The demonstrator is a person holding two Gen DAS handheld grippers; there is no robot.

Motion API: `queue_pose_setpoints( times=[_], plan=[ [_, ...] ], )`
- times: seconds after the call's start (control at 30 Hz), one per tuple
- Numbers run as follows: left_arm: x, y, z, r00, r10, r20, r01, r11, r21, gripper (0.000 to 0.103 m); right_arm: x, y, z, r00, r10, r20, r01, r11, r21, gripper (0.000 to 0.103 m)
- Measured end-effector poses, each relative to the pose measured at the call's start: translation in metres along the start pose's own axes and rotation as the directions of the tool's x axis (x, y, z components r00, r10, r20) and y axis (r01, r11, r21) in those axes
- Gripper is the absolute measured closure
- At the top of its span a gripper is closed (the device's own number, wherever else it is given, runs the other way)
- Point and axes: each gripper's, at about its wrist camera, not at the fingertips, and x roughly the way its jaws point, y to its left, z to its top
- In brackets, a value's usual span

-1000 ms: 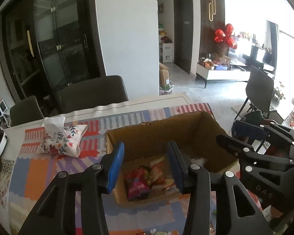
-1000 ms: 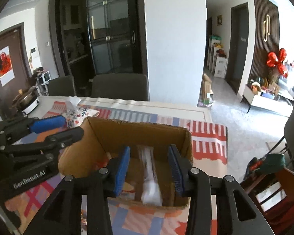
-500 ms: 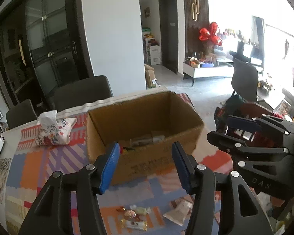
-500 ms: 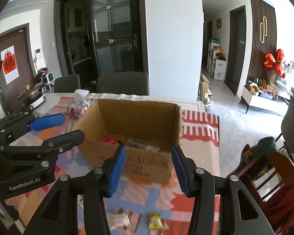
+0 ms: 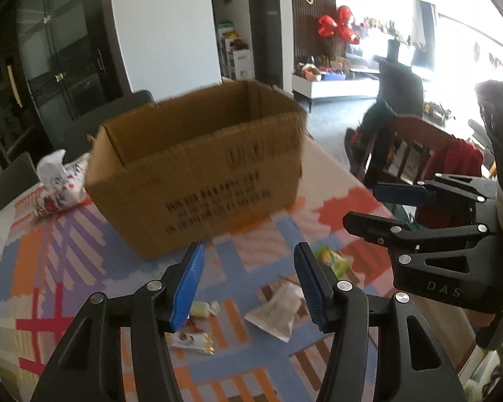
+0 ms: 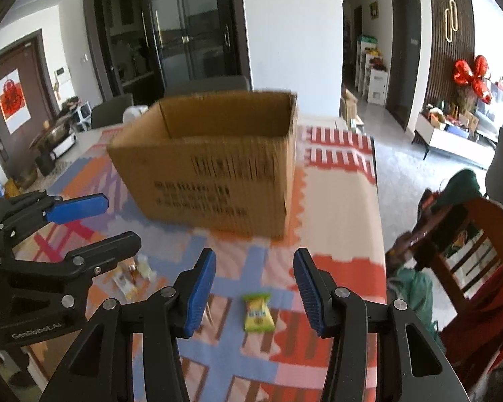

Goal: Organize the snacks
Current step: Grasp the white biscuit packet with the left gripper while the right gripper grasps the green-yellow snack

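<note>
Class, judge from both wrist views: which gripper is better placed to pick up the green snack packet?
Right. The green snack packet lies framed between the open right gripper fingers; from the left gripper it lies off to the side.

Matt brown corrugated cardboard box (image 6: 214,164) ahead of gripper; glossy plastic snack wrapper (image 6: 258,313) between jaws; ribbed blue pads (image 6: 201,296); patterned cloth-covered surface (image 6: 338,201).

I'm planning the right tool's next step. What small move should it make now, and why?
Probably lower the right tool straight onto the green-yellow snack packet: it lies loose on the patterned tablecloth, roughly centred below the open, empty jaws, outside the cardboard box.
</note>
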Motion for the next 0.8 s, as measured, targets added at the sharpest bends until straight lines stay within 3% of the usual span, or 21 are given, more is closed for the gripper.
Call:
queue_pose_setpoints(
  times=[0.4, 0.8],
  plan=[
    [0.046, -0.017, -0.039, 0.991, -0.049, -0.122, 0.057, 0.996, 0.065, 0.048, 0.034, -0.008, -0.043, 0.993, 0.012, -0.115, -0.01, 1.0, 0.015, 0.054],
    [0.079, -0.019, -0.042, 0.98, -0.072, -0.187, 0.084, 0.995, 0.053, 0.048, 0.061, -0.015, -0.054, 0.986, 0.031, -0.166, -0.025, 0.999, 0.043, 0.054]
  ],
)
